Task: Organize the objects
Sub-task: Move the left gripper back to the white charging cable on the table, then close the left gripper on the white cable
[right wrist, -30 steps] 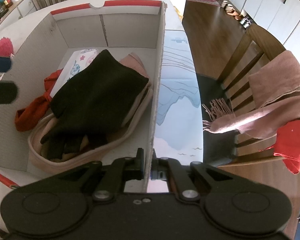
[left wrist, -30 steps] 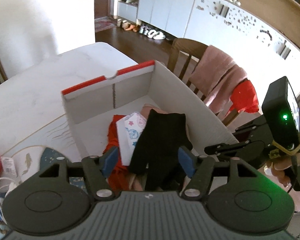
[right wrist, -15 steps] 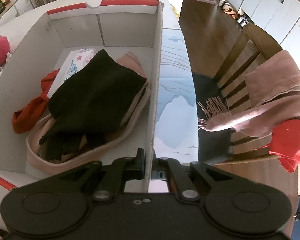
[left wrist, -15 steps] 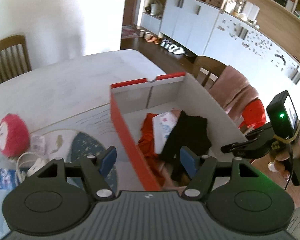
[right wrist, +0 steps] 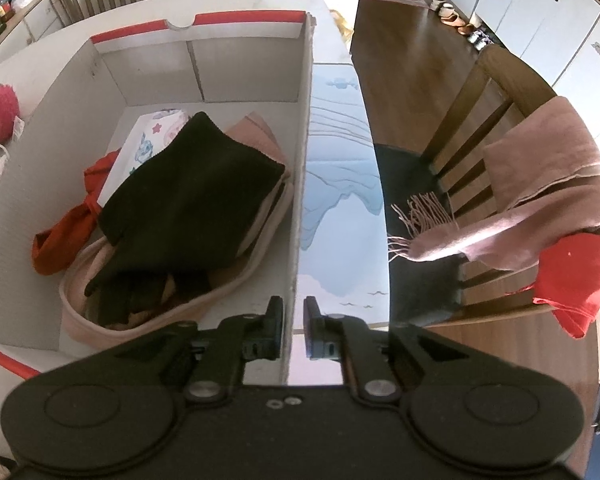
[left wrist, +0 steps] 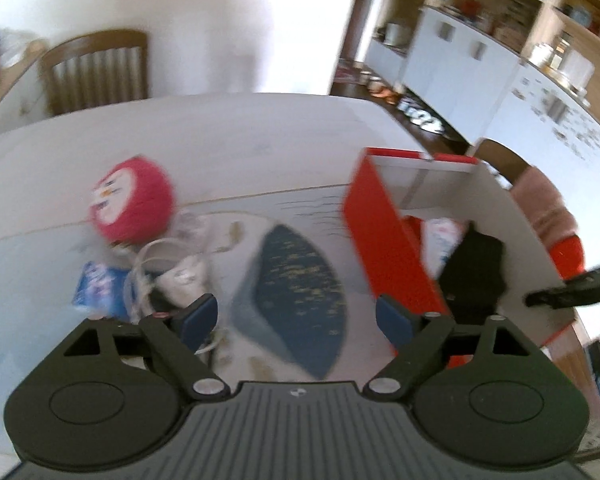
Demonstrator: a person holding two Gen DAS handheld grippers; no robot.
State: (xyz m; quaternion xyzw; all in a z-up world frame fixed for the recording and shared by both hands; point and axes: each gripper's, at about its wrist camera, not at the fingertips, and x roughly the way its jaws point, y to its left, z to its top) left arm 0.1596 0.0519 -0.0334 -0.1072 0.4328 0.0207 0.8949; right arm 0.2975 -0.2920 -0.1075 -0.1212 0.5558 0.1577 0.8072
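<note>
While the right gripper straddles the box wall, jaws just easing off it, the left gripper, opening empty, has the plush toy at 10 o'clock.

Bare table lies open beyond the plush toy; the box's red wall blocks the right.

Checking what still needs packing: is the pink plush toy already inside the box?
No, the pink plush toy sits on the table, outside the box, beside its red wall.
</note>
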